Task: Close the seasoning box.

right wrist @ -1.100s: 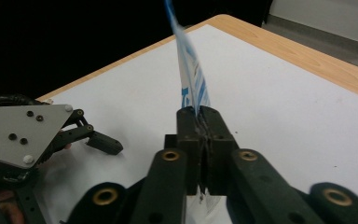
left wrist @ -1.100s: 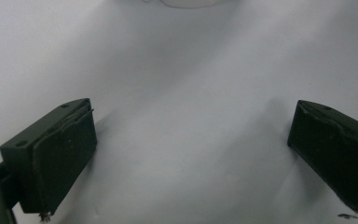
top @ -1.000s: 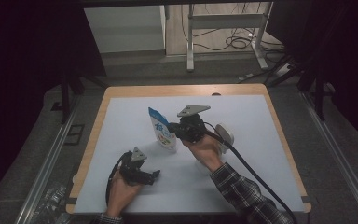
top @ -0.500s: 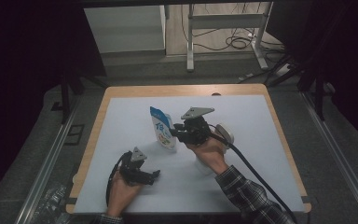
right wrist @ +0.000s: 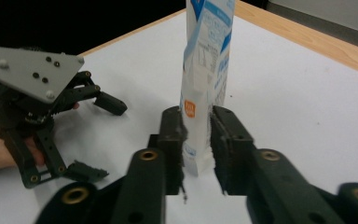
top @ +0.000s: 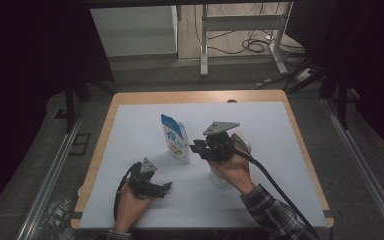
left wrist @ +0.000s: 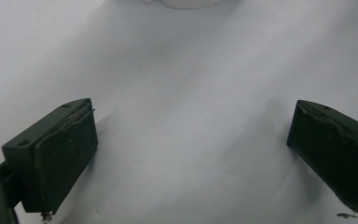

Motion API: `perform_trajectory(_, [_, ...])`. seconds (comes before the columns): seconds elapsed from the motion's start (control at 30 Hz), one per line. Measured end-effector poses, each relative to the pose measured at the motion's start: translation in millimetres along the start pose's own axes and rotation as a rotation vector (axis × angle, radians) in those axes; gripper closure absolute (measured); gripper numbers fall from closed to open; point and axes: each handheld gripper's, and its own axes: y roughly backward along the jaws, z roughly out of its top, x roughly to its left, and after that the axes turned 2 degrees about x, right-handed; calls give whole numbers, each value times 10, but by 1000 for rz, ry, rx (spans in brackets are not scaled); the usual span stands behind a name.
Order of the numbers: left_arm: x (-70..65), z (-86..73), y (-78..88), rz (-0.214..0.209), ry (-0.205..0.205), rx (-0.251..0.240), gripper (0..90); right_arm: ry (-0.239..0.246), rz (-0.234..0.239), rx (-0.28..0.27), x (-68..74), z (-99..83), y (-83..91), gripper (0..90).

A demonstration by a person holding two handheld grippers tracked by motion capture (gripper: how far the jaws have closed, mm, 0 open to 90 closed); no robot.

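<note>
Glossy printed pouch (right wrist: 205, 70), matt black plastic jaws, smooth white mat (top: 280, 130) over wood-edged table (top: 195, 96).

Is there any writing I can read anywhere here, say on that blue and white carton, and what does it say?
No text here can be read for certain.
Carton, front: large blue characters, too blurred to read.
Carton, side, in the right gripper view: a panel of fine print, too small to read.
Carton, low on that side: an orange square label with white marks, unreadable.
</note>
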Motion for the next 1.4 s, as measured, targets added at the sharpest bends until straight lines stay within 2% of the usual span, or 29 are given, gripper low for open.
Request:
perform_trajectory(0.27, [-2,0,2,-1,4,1,21,0,-12,22,-14,-164,141,888])
perform_trajectory(0.6, [0,-1,4,-1,2,3,22,1,-14,14,-25,-353,318,891])
perform_trajectory(1.4, [-1,0,1,-1,7,0,23,-65,-58,10,-190,-725,776,890])
